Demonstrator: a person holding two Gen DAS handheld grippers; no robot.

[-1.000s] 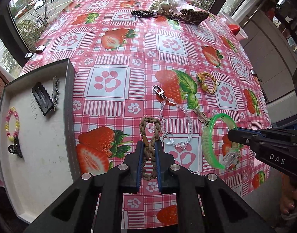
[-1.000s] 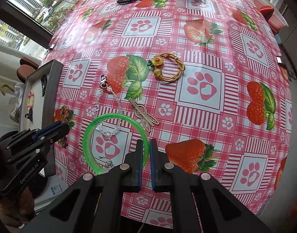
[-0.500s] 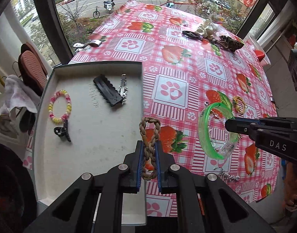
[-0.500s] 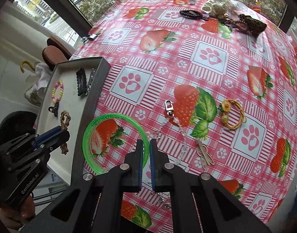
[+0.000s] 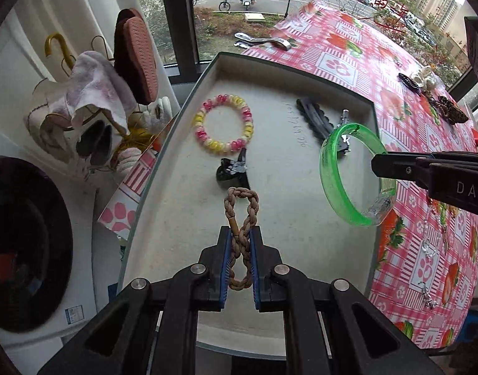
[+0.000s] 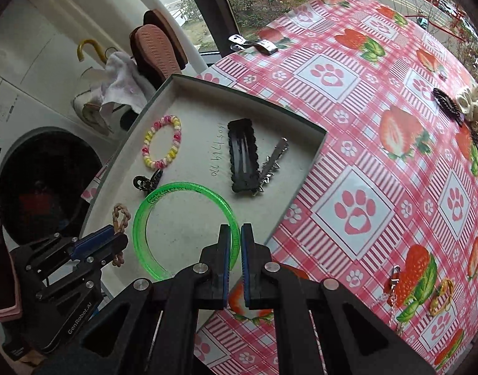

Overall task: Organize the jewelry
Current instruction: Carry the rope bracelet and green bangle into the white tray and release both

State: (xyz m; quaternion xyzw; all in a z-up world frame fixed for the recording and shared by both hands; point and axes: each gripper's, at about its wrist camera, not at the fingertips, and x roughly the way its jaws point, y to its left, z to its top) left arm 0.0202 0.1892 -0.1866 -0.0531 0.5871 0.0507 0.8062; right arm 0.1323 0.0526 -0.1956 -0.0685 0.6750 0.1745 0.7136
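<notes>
**A:** Your left hand-held gripper (image 5: 239, 247) is pinching the braided cord bracelet (image 5: 241, 215) between its blue pads, with the loop hanging over the grey tray (image 5: 301, 225). Your right hand-held gripper (image 6: 235, 243) is clamping the rim of the green bangle (image 6: 164, 193), also above the tray floor.

**B:** How are you judging those two to handle?

**A:** You are dealing with opposites, I think. The cord looks soft and light, so it is folding into a figure-eight where you are squeezing it, and it will likely flop wherever it drops. The bangle looks like stiff, smooth plastic; you are gripping only a thin edge, so it may pivot or slip.

**B:** Where is there room?

**A:** The beaded bracelet (image 5: 224, 123), the small black claw clip (image 5: 231, 172), the black snap clip (image 6: 242, 156) and the spiked silver clip (image 6: 271, 164) are lying toward the far end. The near half is looking open.

**B:** And the rest?

**A:** The clear chain (image 6: 391, 281) and the yellow cord ring (image 6: 441, 293) are waiting on the surface (image 6: 379, 172).
</notes>
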